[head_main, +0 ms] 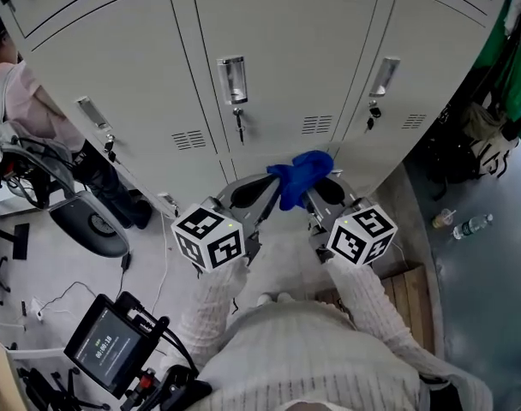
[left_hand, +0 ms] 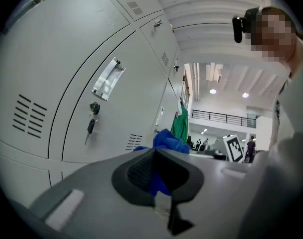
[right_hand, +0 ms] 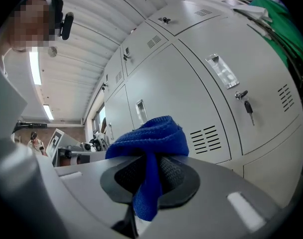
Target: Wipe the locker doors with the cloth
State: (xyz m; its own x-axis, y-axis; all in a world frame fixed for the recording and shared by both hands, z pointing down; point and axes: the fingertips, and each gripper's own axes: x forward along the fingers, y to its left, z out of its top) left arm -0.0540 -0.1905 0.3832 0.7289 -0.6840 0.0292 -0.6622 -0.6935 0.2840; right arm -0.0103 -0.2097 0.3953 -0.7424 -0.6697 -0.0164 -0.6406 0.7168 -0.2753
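A blue cloth (head_main: 299, 176) hangs bunched between my two grippers, just in front of the lower edge of the middle grey locker door (head_main: 278, 50). My left gripper (head_main: 265, 187) is shut on the cloth's left end; blue fabric (left_hand: 169, 141) shows between and beyond its pads (left_hand: 139, 171). My right gripper (head_main: 316, 191) is shut on the cloth (right_hand: 151, 138), a strip of which drops through its pads (right_hand: 174, 176). The middle door has a metal handle (head_main: 232, 80) with a key (head_main: 239, 127) in the lock below. Doors to the left (head_main: 115, 67) and right (head_main: 415, 58) flank it.
An office chair (head_main: 93, 225) and a person (head_main: 29, 110) are at the left. A tablet on a rig (head_main: 106, 345) sits low left. Green garments (head_main: 513, 67) hang at the right, with a bottle (head_main: 473, 225) on the floor and a wooden pallet (head_main: 410, 289) near my right arm.
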